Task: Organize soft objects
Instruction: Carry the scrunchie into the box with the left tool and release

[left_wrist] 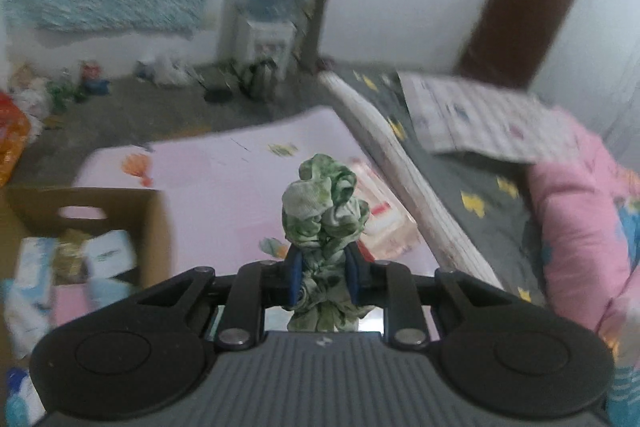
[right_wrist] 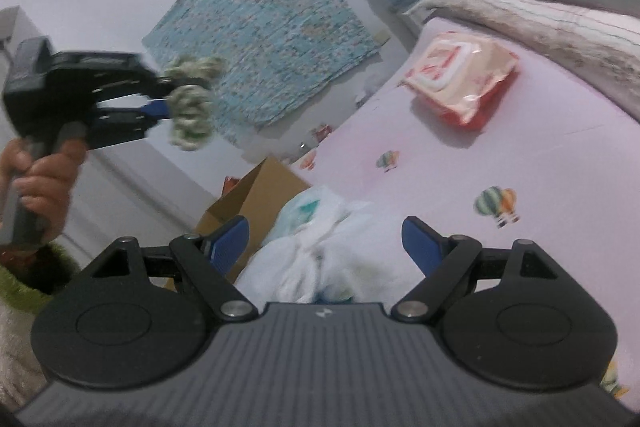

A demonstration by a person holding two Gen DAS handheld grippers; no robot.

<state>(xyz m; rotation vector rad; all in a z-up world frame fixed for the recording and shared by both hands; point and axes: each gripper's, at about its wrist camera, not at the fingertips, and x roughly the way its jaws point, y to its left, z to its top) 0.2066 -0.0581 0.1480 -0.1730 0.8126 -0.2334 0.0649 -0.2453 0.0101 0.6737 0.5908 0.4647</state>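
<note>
Aloft: left gripper (right_wrist: 172,103) pinching green cloth (left_wrist: 324,211) | right gripper (right_wrist: 326,243) spread

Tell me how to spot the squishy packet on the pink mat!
Find the big pink mat beside the bed. Near its far edge, by the mattress, lies the wipes packet. It is shiny, peach and red with a white flap, unlike the white plastic bag nearby.
</note>
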